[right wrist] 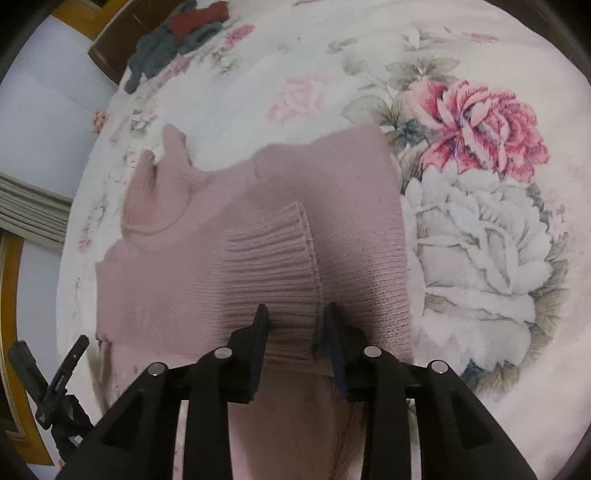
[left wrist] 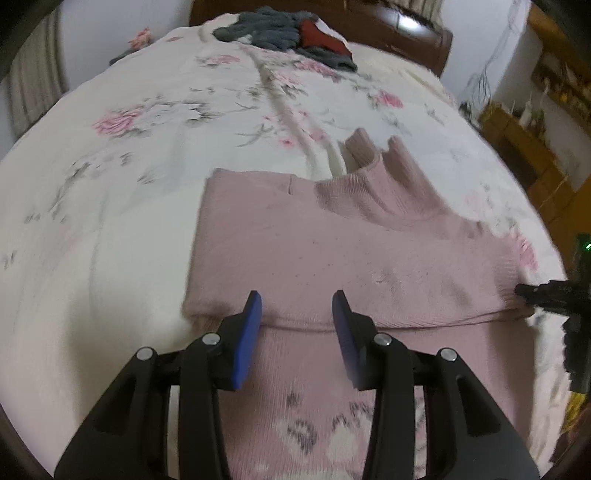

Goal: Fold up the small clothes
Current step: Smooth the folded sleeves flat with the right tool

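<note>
Left cam: left tongs (left wrist: 297, 301) are wide open, holding nothing, hovering right over the folded edge of the pink sweater (left wrist: 332, 251) on the bed (left wrist: 110, 221). Right cam: right tongs (right wrist: 295, 314) sit part open, straddling the sweater's ribbed cuff (right wrist: 273, 266), and whether they're actually pinching it I can't tell.

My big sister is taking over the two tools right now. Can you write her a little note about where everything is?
Left tool: open, holding nothing, hovering over the near fold edge of the pink sweater.
Right tool: its pads sit either side of the ribbed hem; whether they pinch it cannot be told.
The sweater lies on the floral bedspread, partly folded, sleeve cuffs pointing toward the headboard.
A pile of dark clothes waits at the head of the bed.
Done: first folds. Left: finish this sweater, then probably the pile.
</note>
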A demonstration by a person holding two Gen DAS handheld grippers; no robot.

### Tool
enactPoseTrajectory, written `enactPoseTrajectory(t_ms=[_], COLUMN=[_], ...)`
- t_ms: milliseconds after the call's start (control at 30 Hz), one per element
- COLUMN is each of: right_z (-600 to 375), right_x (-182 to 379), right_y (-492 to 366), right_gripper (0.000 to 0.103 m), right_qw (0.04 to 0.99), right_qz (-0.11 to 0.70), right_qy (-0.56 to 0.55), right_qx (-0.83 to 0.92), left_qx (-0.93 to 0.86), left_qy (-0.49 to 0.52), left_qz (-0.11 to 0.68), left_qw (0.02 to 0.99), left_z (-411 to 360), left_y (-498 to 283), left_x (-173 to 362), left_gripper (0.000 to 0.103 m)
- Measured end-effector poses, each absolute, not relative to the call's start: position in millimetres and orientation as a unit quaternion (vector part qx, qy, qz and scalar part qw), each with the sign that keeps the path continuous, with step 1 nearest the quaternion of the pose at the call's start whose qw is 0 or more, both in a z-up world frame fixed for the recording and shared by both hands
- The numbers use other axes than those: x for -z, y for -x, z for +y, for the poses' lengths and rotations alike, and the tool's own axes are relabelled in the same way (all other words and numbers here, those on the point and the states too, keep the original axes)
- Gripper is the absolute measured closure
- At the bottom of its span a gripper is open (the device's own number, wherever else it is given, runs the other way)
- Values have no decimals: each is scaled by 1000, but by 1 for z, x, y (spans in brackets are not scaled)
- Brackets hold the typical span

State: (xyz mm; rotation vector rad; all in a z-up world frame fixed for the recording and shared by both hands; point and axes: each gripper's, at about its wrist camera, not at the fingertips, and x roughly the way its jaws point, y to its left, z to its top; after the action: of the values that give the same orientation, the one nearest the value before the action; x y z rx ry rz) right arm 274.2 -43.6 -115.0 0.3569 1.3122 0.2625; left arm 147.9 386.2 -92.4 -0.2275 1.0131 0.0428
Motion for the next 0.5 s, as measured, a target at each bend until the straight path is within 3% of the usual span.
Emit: enactPoseTrajectory(t_ms=[33, 100, 200, 400, 500], right_z=[-43, -41, -43, -39, -32], right_x=[119, 122, 126, 120, 97], right_y=[-275, -275, -274, -274, -266], right_gripper=[71, 83, 87, 88, 81], right_qw=[769, 772, 775, 783, 807], right_qz=[606, 607, 608, 604, 575], right_qy=[-166, -153, -139, -108, -87], right_qx=[-119, -109, -105, -105, -106], left_qx=[-24, -33, -44, -33, -38], left_qy=[104, 101, 103, 100, 119], left_qz=[490, 506, 526, 533, 516], left_qw=[865, 856, 843, 840, 848], left_z=[386, 388, 397, 403, 407], left_y=[-152, -159, -166, -167, -161], left_x=[97, 110, 129, 128, 113], left_gripper=[62, 62, 63, 62, 62])
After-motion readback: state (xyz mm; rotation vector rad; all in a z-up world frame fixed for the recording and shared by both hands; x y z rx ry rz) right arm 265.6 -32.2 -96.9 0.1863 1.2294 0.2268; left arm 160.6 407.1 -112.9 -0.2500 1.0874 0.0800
